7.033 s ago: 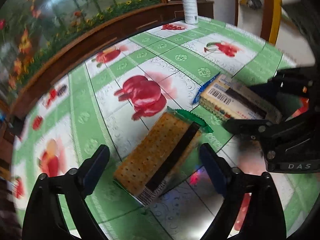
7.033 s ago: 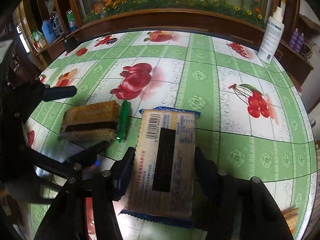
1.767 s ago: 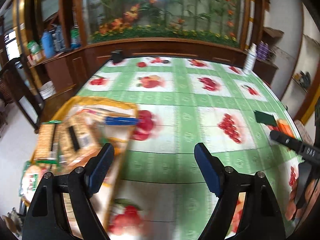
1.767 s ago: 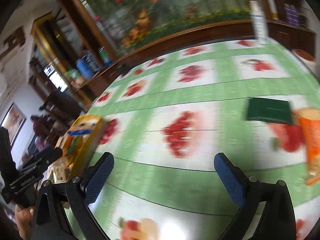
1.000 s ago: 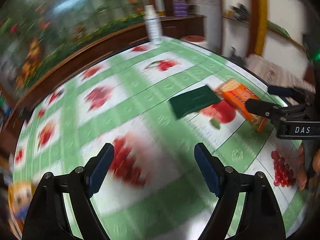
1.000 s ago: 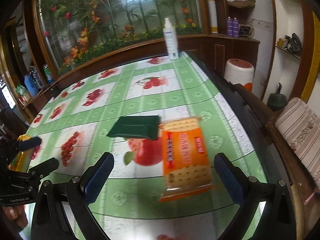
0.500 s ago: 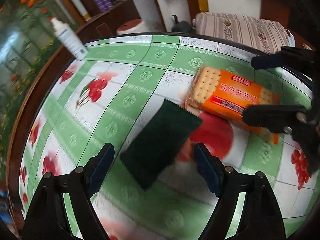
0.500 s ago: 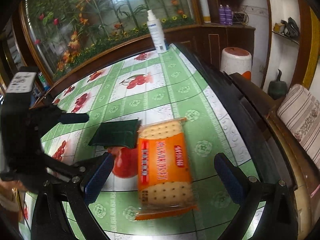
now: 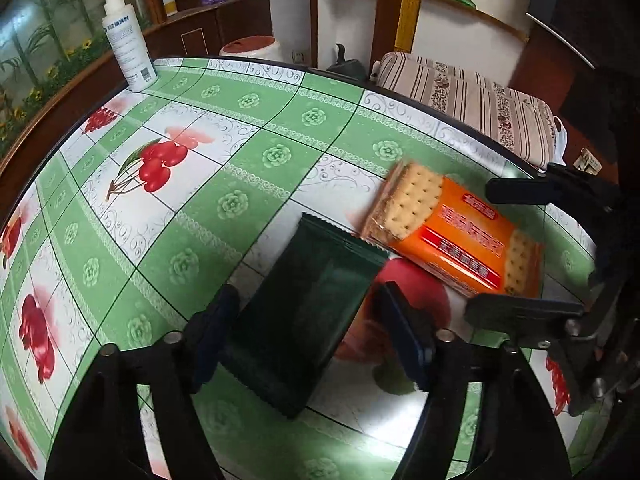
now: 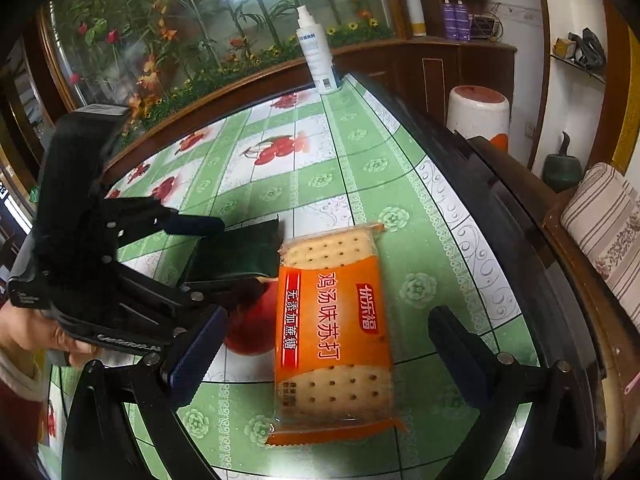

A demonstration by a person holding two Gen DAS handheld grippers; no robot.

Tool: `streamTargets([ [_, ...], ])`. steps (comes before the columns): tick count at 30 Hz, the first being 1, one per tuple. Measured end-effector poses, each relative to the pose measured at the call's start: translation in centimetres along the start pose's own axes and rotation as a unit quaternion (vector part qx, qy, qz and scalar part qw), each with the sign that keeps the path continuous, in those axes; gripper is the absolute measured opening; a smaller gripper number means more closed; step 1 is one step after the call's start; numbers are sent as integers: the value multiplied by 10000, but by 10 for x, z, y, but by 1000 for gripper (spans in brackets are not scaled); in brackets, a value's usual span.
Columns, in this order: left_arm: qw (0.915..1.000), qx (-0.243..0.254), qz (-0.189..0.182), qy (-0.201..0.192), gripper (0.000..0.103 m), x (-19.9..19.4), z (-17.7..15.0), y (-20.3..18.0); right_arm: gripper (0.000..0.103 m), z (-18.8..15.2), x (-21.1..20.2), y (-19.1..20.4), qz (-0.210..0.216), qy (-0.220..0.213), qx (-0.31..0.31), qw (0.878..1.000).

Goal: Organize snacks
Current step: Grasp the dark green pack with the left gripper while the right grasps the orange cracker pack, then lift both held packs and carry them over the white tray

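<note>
Home living room, fruit-print tablecloth (image 9: 248, 184), striped sofa cushion (image 9: 472, 96), wooden cabinets (image 10: 440, 76), floral glass panel (image 10: 224, 20)

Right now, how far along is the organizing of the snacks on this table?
Done: no sorted snack shows in these views. In hand: the left gripper has just been closing its jaws around the dark green foil packet, with a gap still on one side. The open right gripper straddles the orange cracker pack. Left: gripping both and putting them away.
</note>
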State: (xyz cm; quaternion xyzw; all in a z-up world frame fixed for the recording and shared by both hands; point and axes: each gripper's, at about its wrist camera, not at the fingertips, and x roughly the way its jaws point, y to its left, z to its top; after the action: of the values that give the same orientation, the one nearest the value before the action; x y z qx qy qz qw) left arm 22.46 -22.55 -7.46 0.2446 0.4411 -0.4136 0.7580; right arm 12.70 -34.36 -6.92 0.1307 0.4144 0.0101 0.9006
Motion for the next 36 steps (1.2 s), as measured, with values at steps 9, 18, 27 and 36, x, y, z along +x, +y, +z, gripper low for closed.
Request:
streamTargets([
  [9, 9996, 21, 272, -28, 44, -13, -14, -17, 100, 0, 7, 2, -23, 143, -59, 9999],
  [18, 9945, -847, 610, 28, 44, -35, -57, -3, 101, -1, 15, 16, -329, 344, -424, 9980],
  [27, 9805, -1715, 952, -146, 43, -69, -119, -8, 63, -6, 12, 31, -318, 345, -668, 9967],
  [36, 9540, -2761, 1079, -442, 43, -109, -192, -11, 59, -23, 7, 69, 325, 402, -815, 9953],
])
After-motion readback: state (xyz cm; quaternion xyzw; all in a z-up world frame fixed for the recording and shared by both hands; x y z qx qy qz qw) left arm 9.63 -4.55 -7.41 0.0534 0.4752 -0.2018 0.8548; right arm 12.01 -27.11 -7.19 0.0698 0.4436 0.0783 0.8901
